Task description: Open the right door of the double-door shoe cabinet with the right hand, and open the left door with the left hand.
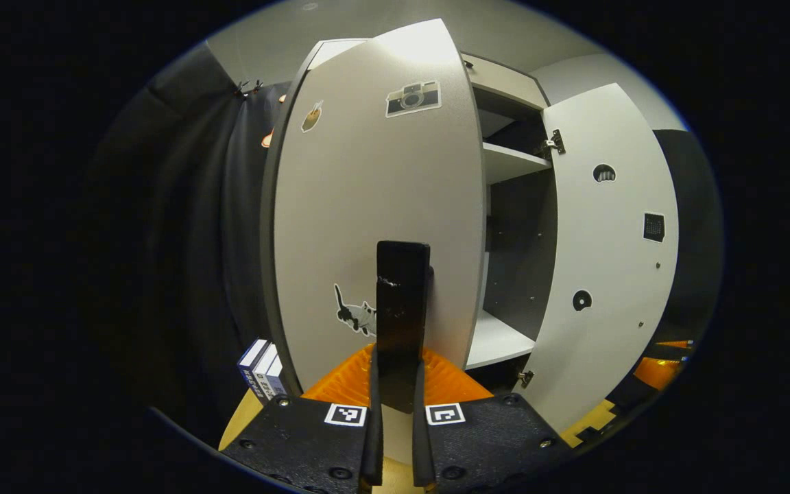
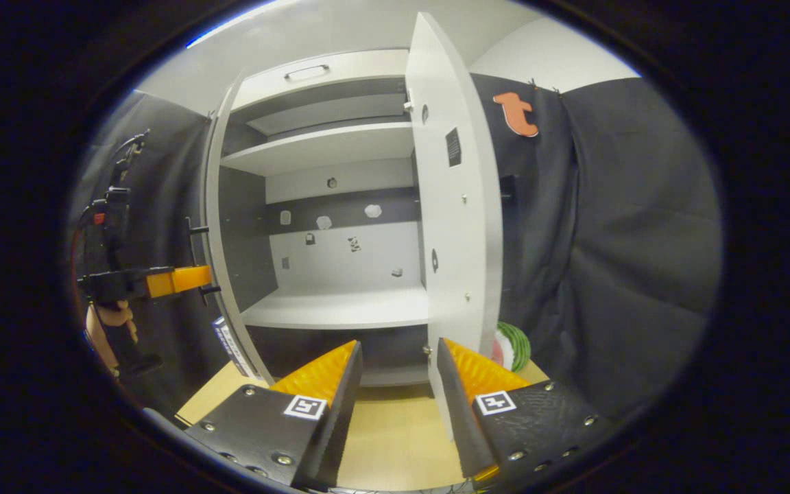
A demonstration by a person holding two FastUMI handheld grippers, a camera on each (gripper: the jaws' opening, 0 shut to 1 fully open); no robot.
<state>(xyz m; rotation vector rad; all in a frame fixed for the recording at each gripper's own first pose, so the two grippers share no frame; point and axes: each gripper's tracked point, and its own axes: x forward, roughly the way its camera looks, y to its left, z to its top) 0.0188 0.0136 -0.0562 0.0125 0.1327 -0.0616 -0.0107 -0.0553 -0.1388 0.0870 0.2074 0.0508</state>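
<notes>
The left door's black handle (image 1: 402,302) is clamped between the fingers of the left gripper (image 1: 398,384), the left door (image 1: 367,219) being swung partly out. The right gripper (image 2: 398,374) is held with jaws apart, empty, near the edge of the fully swung right door (image 2: 453,226); bare cabinet shelves (image 2: 340,309) are exposed between the doors.

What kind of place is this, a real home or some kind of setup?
Probably a staged recording booth, not a home. Black cloth hangs as walls around a lone shoe cabinet with bare shelves, and handheld grippers work its doors: the left gripper grips the left door's handle.
</notes>
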